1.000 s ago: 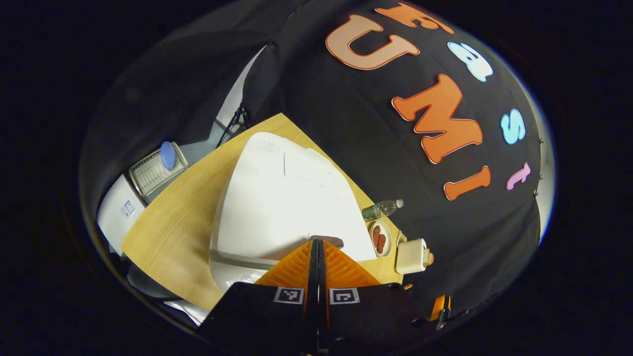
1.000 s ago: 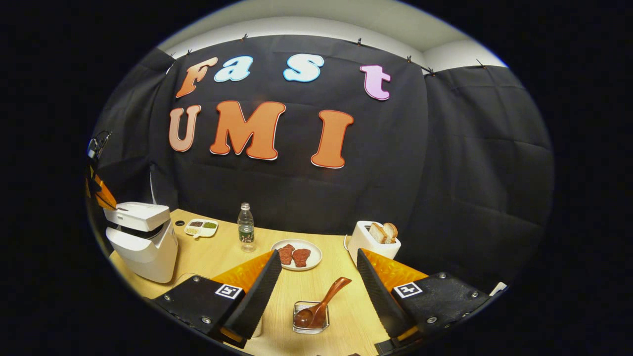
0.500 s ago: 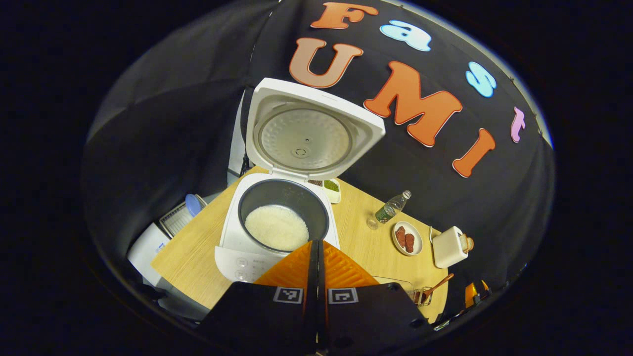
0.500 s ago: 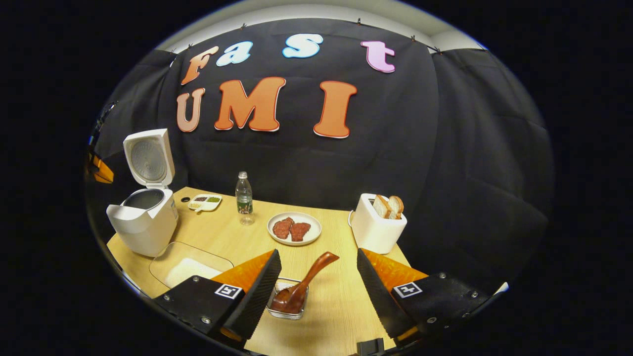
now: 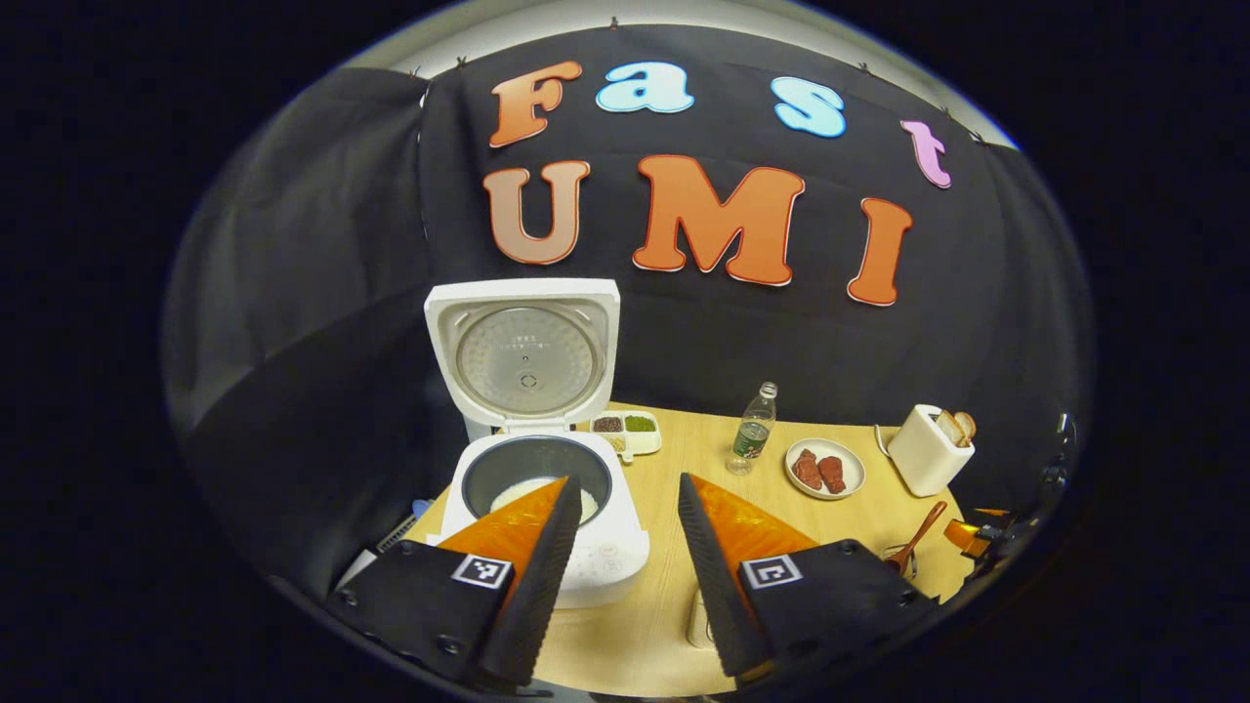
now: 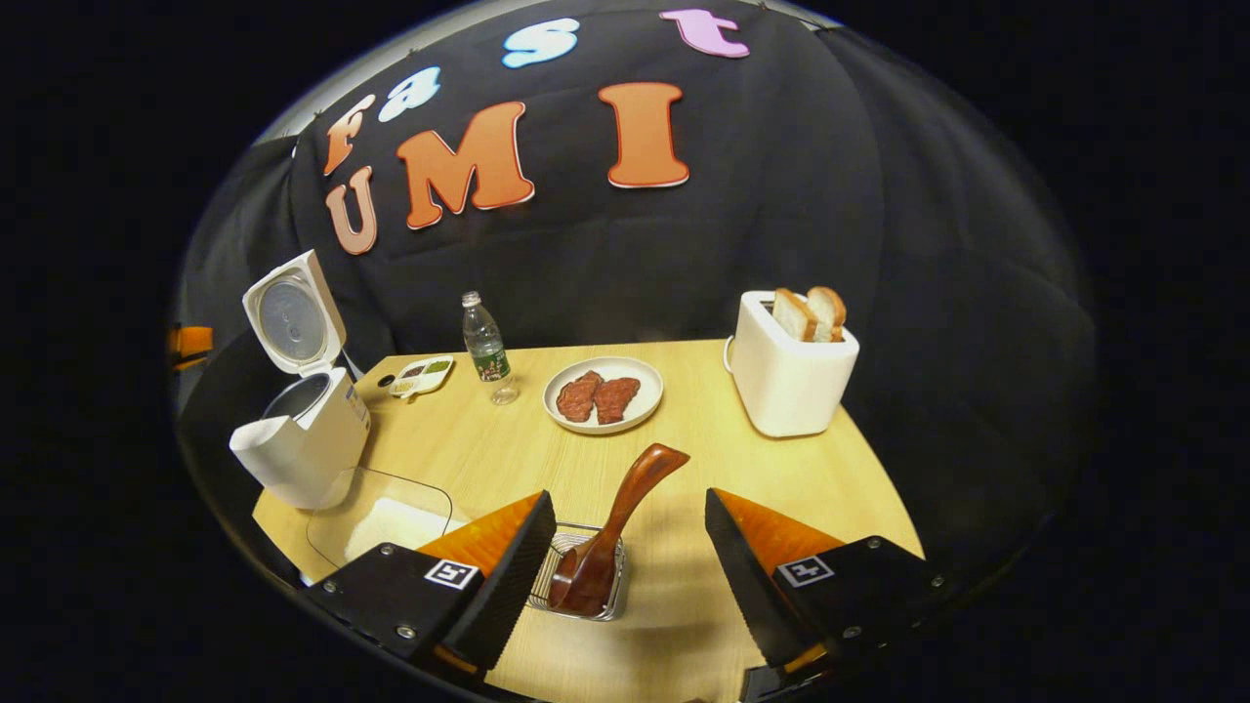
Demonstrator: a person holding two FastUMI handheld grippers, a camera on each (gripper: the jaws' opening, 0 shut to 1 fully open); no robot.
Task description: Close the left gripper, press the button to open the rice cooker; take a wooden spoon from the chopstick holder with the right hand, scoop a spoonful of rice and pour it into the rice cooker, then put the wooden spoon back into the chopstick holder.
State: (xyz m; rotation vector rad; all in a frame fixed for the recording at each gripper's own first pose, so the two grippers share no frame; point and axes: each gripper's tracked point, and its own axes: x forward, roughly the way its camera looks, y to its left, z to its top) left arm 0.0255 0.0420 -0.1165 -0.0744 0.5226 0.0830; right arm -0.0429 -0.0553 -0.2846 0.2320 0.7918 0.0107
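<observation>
**Rice cooker lid up; both sets of jaws spread and empty**

Left gripper view: the left gripper [image 5: 622, 542] has its jaws wide apart, holding nothing. Just beyond them, at 11 o'clock, the white rice cooker [image 5: 547, 508] stands on the wooden surface [image 5: 684, 469] with its lid [image 5: 525, 356] raised upright. White rice [image 5: 586, 500] shows in the dark inner pot. Behind the cooker lies a small divided dish [image 5: 625, 430]. Farther off at 1 o'clock stand a water bottle [image 5: 752, 430], a plate of meat [image 5: 825, 469] and a toaster [image 5: 933, 447].

Right gripper view: the right gripper [image 6: 625, 547] also has its jaws wide apart, gripping nothing. Between them sits the wire chopstick holder [image 6: 576, 586] with the wooden spoon [image 6: 615, 527] in it, bowl down, handle leaning toward 1 o'clock. At 10 o'clock lies a clear tray holding rice [image 6: 386, 513], touching or just beside the open cooker; which cannot be told.
</observation>
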